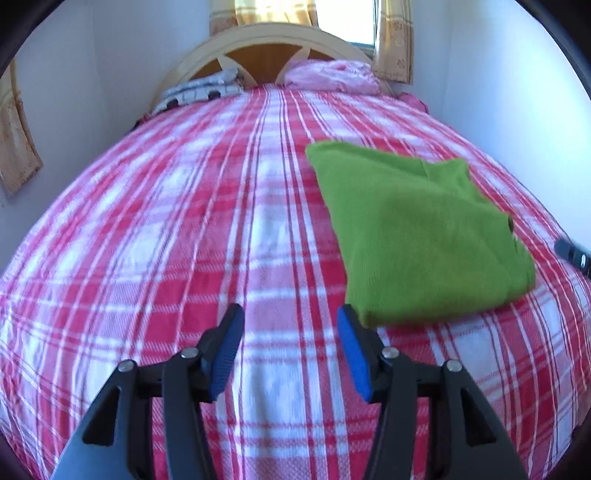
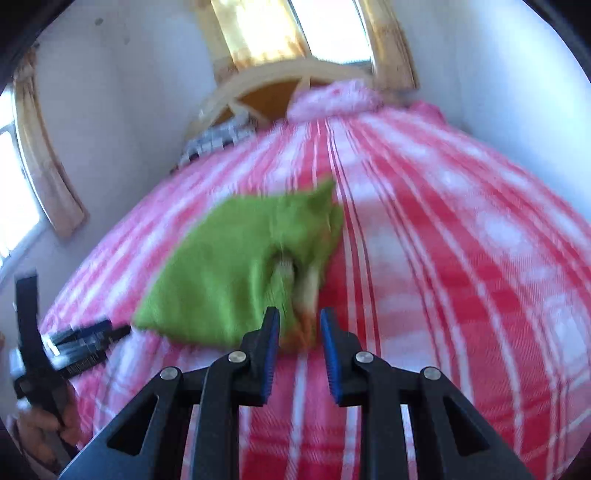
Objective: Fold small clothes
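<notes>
A green garment (image 1: 417, 236) lies folded into a compact rectangle on the red and white plaid bedspread (image 1: 184, 229). My left gripper (image 1: 290, 314) is open and empty, just left of the garment's near corner, above the bedspread. In the right wrist view the same green garment (image 2: 229, 273) lies ahead and to the left, with a pale inner edge showing at its near side. My right gripper (image 2: 299, 317) is open and empty, right at the garment's near edge. The left gripper (image 2: 74, 343) shows at the far left of the right wrist view. The right gripper's tip (image 1: 574, 254) shows at the right edge.
A wooden headboard (image 1: 266, 48) stands at the far end of the bed, with a pink pillow (image 1: 332, 74) and a black and white patterned cloth (image 1: 199, 88) before it. A curtained window (image 1: 343, 22) is behind. White walls flank the bed (image 2: 461, 258).
</notes>
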`<state>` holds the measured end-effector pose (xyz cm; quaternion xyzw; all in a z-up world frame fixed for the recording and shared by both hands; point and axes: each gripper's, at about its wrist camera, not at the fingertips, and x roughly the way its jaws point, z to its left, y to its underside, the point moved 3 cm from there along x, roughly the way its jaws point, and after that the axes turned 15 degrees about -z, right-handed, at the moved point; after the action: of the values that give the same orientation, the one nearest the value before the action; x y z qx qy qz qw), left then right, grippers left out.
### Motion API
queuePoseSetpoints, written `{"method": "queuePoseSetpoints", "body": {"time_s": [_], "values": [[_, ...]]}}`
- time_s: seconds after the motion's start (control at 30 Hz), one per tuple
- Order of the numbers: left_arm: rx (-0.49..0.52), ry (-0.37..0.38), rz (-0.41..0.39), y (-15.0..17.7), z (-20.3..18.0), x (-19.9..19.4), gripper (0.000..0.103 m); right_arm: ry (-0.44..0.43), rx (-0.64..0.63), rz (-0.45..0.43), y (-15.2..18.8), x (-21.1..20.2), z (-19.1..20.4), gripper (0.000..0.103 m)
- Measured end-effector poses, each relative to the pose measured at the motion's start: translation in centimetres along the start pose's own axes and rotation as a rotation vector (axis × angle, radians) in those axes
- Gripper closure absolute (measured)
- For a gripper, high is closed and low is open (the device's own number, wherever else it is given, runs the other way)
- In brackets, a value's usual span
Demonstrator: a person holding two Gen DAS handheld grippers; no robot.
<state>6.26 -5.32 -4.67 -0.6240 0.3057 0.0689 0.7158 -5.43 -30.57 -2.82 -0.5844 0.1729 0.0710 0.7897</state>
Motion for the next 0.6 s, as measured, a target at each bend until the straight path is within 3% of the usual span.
{"method": "queuePoseSetpoints", "body": {"time_s": [0.1,0.2,0.37,0.6], "values": [[0.000,-0.005,-0.018,-1.2,-0.3,0.6,0.048,-0.024,-0.028,-0.025,-2.2,1.7,1.3,0.079],[-0.002,-0.001,-0.038,-2.2,-0.6,1.1,0.048,-0.039,-0.085,0.010,-2.7,5.1,2.8,0.079],[0.010,0.000,-0.049,-3.3,-1.4,2.4,0.048,0.009,-0.112,0.097,-0.4,10.1,2.5,0.079],[0.023,0.029,-0.011,-3.2,-2.8,5.0,0.048,-0.028,-0.100,0.130,2.2,10.3,2.4,0.079]]}}
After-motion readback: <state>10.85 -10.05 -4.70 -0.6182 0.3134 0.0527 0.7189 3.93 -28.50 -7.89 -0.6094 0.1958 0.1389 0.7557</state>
